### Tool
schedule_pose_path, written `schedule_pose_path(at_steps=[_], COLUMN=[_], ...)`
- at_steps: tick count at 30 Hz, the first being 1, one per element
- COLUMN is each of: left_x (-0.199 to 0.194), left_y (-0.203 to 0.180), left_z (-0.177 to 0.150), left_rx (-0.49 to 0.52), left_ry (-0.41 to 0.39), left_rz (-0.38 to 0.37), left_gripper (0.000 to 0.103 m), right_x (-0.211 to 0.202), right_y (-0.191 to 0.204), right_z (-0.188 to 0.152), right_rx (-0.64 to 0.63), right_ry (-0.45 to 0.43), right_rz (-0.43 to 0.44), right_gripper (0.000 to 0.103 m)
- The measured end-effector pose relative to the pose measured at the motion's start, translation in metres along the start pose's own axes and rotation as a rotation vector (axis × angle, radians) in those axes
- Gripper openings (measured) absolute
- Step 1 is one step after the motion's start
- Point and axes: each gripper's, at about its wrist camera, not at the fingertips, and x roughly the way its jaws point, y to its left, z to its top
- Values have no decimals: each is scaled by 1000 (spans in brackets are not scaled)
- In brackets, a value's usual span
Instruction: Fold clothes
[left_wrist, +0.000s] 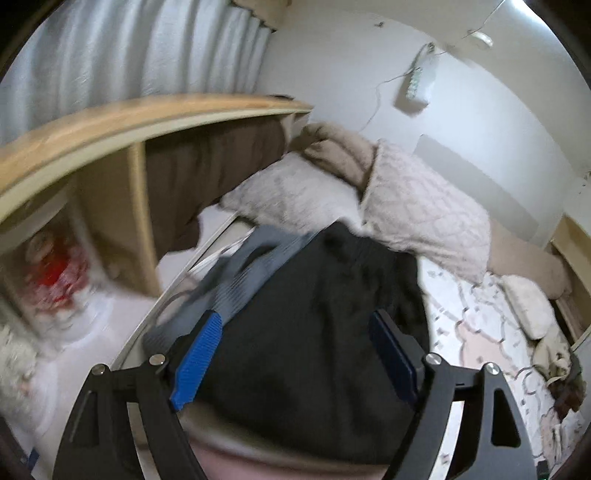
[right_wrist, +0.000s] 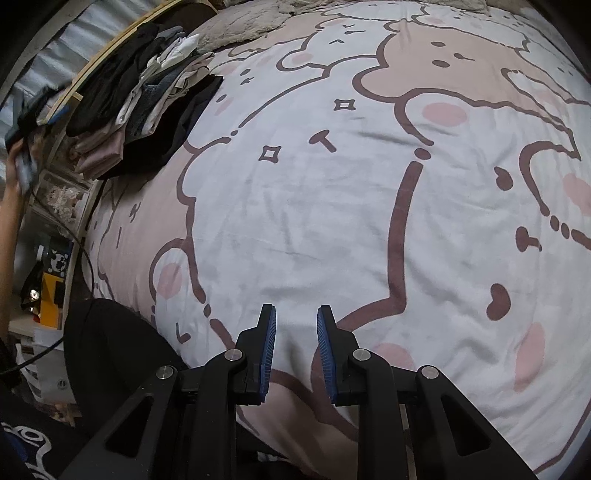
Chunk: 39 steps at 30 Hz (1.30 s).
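Observation:
In the left wrist view my left gripper (left_wrist: 295, 317) is open wide over a folded black garment (left_wrist: 332, 280). Its blue pads stand either side of the cloth without pressing on it. A grey ribbed garment (left_wrist: 243, 269) lies just left of the black one. The picture is blurred. In the right wrist view my right gripper (right_wrist: 295, 310) hovers over the cartoon-print bedsheet (right_wrist: 332, 184), its jaws a little apart with nothing between them. A stack of folded clothes (right_wrist: 147, 99) sits at the bed's far left edge.
A wooden shelf unit (left_wrist: 147, 110) stands left of the bed, with pillows (left_wrist: 424, 206) and a beige blanket (left_wrist: 332, 151) at the head. A person's forearm (right_wrist: 11, 206) reaches up at the left edge. Dark fabric (right_wrist: 110, 350) and cables lie beside the bed.

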Motion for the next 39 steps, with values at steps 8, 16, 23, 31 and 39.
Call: schedule_pose_path(at_steps=[8, 16, 23, 31, 39], left_x=[38, -2, -48, -101, -145], left_y=[46, 45, 0, -61, -116], left_z=[-43, -52, -77, -105, -147], left_rx=[-111, -159, -37, -28, 34], left_ry=[65, -9, -78, -126, -150], left_rz=[110, 75, 214, 178, 199], left_gripper=[88, 86, 100, 103, 103], right_x=[-8, -21, -31, -53, -103], right_y=[8, 9, 14, 34, 73], right_z=[-7, -12, -10, 4, 9], right_rx=[-18, -23, -24, -48, -155], right_ry=[-11, -41, -178, -318, -523], right_rz=[-9, -20, -32, -45, -21], right_gripper=[23, 23, 50, 103, 103])
